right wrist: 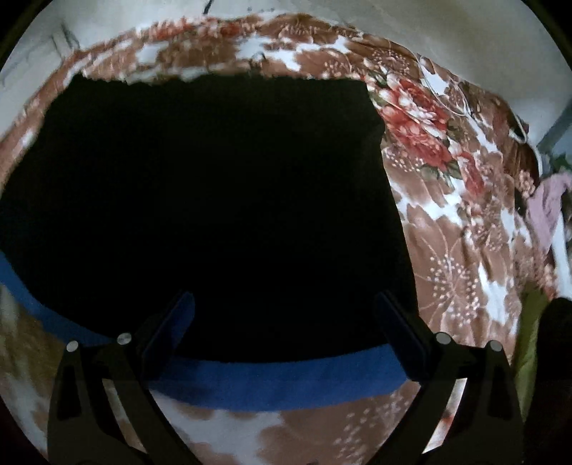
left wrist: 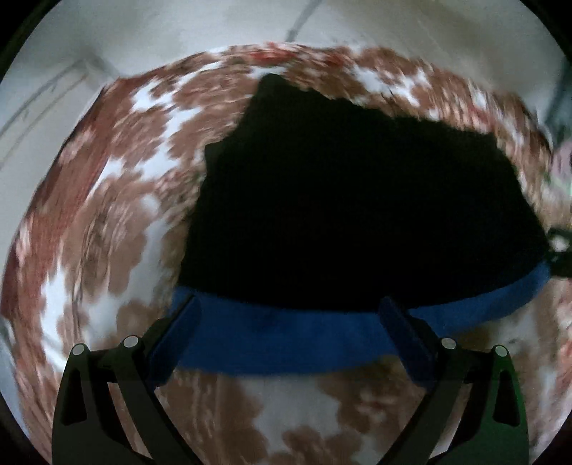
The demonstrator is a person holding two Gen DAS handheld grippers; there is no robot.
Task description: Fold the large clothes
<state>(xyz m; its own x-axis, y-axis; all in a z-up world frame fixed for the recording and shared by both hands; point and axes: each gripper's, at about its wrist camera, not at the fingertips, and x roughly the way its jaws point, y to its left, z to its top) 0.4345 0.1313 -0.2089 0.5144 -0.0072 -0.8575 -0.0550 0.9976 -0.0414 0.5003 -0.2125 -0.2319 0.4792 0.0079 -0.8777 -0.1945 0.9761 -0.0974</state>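
Note:
A large black garment (left wrist: 350,200) with a blue band (left wrist: 286,339) along its near edge lies spread flat on a brown, white and red floral blanket (left wrist: 118,200). My left gripper (left wrist: 291,314) is open and empty, fingers wide apart just above the blue band. In the right wrist view the same black garment (right wrist: 214,200) fills the middle, its blue band (right wrist: 279,384) at the near edge. My right gripper (right wrist: 284,309) is open and empty, fingers spread over the garment's near part.
The floral blanket (right wrist: 461,221) covers a bed that reaches a pale wall (right wrist: 429,32). A pink cloth (right wrist: 547,207) and a green cloth (right wrist: 529,343) lie at the right edge. A white cable (right wrist: 443,96) lies on the blanket's far right.

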